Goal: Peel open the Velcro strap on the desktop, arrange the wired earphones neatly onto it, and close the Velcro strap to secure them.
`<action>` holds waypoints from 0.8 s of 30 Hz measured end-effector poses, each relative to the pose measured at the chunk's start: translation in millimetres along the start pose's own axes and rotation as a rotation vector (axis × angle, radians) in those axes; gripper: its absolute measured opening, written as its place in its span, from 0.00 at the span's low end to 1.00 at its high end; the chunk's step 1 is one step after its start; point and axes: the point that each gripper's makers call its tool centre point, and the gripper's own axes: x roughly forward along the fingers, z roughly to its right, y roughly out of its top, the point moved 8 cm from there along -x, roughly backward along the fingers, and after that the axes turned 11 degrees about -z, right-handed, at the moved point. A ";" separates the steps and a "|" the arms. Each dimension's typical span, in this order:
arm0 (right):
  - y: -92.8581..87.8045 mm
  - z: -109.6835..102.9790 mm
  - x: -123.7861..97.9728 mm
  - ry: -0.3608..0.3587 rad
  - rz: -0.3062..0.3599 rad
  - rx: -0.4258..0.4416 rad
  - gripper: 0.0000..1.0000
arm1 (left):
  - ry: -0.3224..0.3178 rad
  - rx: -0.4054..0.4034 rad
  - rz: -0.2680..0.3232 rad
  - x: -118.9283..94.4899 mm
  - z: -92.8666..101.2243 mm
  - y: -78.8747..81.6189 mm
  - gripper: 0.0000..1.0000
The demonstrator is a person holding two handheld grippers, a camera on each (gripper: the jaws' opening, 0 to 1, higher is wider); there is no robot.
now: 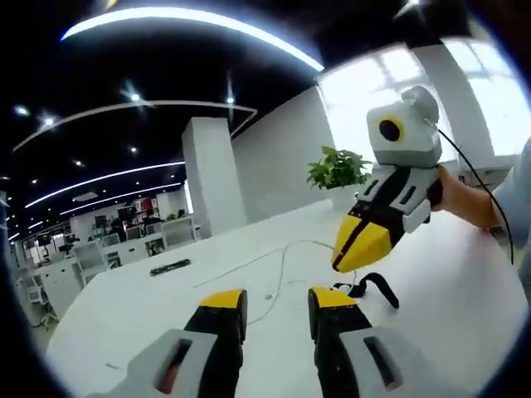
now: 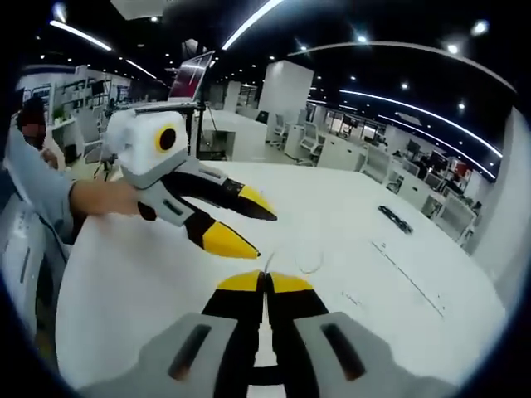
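Observation:
My left gripper [image 1: 278,303] hovers open over the white desktop [image 1: 166,307], nothing between its yellow-tipped jaws. The thin white earphone wire [image 1: 280,269] trails across the desk ahead of it. My right gripper [image 1: 342,264] comes in from the right, tips down and shut, just above the arched black Velcro strap [image 1: 377,288]. In the right gripper view my right gripper [image 2: 265,282] is shut with a short piece of white wire [image 2: 269,260] coming out of its tips, and more wire [image 2: 311,267] lies beyond. The left gripper [image 2: 265,235] hangs open above it.
A flat black bar [image 1: 170,267] lies farther out on the desk, seen also as the bar [image 2: 396,218]. A potted plant [image 1: 338,170] stands at the desk's far edge. A person's hand [image 1: 465,195] and sleeve [image 2: 37,186] hold the grippers. Office desks and chairs stand behind.

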 end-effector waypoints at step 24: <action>-15.5 -5.8 -20.1 0.065 0.071 0.072 0.04 | -0.062 0.018 0.004 38.1 24.8 14.9 0.30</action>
